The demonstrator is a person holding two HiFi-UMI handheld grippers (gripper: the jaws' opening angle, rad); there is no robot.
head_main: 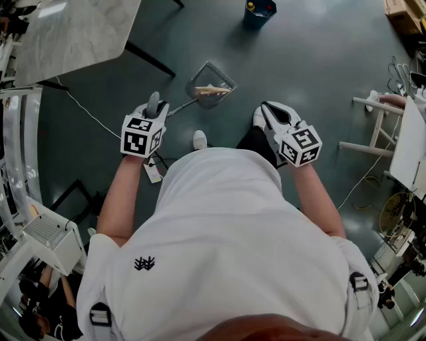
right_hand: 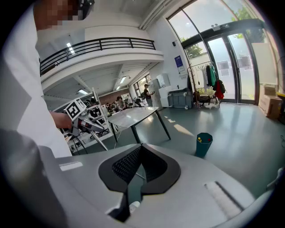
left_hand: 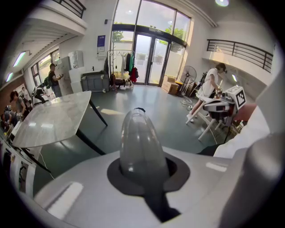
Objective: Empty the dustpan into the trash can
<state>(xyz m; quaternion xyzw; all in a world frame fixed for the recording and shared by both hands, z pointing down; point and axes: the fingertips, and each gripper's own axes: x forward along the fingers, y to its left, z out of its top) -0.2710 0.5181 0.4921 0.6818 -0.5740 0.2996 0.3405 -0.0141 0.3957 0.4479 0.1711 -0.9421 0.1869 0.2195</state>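
Note:
A clear dustpan (head_main: 211, 86) with light debris in it hangs low over the dark floor ahead of me. Its thin stem runs back to my left gripper (head_main: 156, 110), which is shut on the grey handle end (head_main: 154, 102). In the left gripper view that rounded handle end (left_hand: 138, 147) sticks up out of the left gripper (left_hand: 143, 174). The teal trash can (head_main: 259, 12) stands further off across the floor, and it also shows in the right gripper view as the trash can (right_hand: 204, 144). My right gripper (head_main: 270, 112) is level with the left, shut and holding nothing; the right gripper (right_hand: 136, 171) shows only a thin slit.
A marble-topped table (head_main: 73, 33) on black legs stands at the far left. A white stand (head_main: 376, 126) and floor cables (head_main: 363, 180) are at the right, a cardboard box (head_main: 403, 13) in the far right corner. White equipment (head_main: 46, 236) crowds my left side.

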